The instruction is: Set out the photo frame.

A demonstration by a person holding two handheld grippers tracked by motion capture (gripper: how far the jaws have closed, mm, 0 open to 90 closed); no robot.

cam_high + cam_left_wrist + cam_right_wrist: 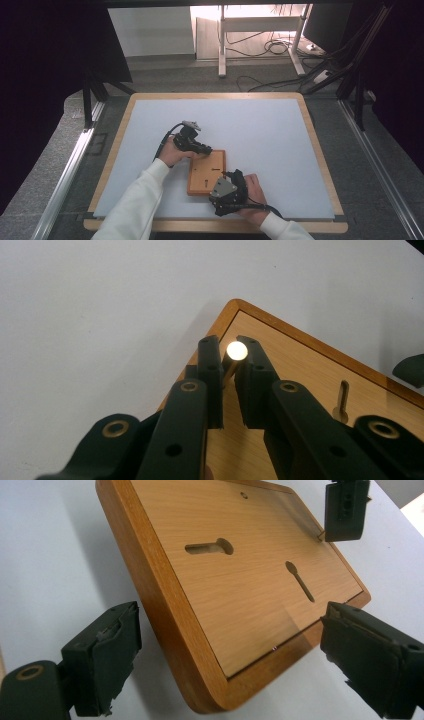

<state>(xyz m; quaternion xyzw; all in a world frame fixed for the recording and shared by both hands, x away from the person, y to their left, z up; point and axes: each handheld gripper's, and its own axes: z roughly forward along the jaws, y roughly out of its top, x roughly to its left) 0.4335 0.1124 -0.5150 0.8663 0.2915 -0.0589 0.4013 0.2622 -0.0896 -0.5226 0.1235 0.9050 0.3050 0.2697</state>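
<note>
Your left gripper (229, 371) has its jaws squeezed tight on a small brass peg (234, 354).
Your right gripper (230, 665) has its jaws spread wide on both sides of the wooden board (240, 575), not pinching it. That board lies flat on the pale surface (260, 125), near your edge.

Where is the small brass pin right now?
In the left gripper view, the brass pin is clamped between the left gripper's fingers, at the far corner of the wooden board.
</note>
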